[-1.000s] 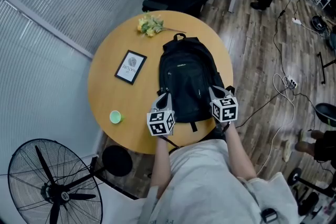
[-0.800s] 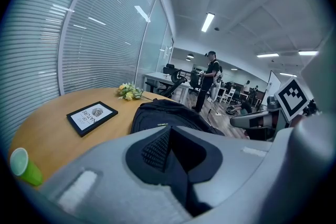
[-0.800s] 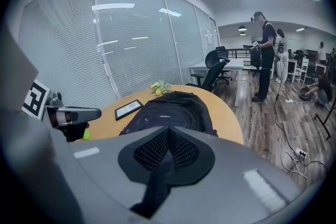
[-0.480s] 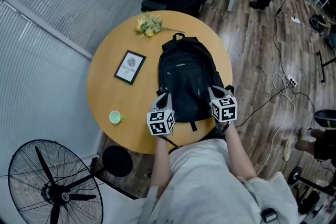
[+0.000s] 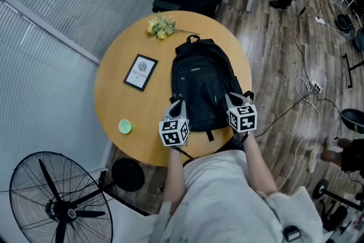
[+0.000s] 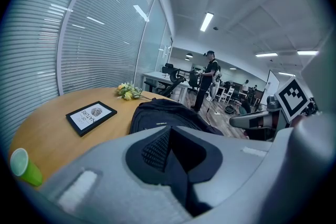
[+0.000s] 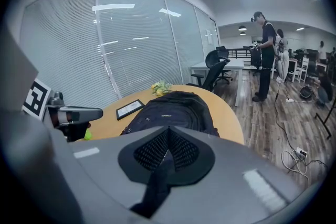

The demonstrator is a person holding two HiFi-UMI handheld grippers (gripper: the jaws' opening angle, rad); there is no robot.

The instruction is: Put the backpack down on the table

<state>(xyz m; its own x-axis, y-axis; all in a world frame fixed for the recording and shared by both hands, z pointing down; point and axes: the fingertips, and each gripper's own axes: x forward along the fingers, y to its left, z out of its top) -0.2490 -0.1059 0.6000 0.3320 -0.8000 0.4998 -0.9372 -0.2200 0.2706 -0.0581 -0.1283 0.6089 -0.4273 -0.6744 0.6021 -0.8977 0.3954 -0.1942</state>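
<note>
At the near edge of the round wooden table (image 5: 114,97), the left gripper (image 5: 177,104) and the right gripper (image 5: 232,98) are held at the two bottom corners of the backpack (image 5: 202,88). The left jaws are pressed together with a black strap (image 6: 181,186) pinched between the pads. The right jaws are likewise clamped on a second strap (image 7: 151,194), which is seen hanging down from them.

The backpack is laid flat on the right half of the table, front up, its bottom at the near edge and its top towards the far edge. It is entirely black, made of matte fabric, with a small pale logo on the front panel and curved zip seams round the pockets. A thin strap end is seen over the near edge. A carry loop (image 5: 193,38) is raised at its far end.

A green cup (image 5: 125,127) is set near the left near edge. A black picture frame (image 5: 141,72) lies farther in, left of the backpack. Yellow flowers (image 5: 161,25) are placed at the far edge.
</note>
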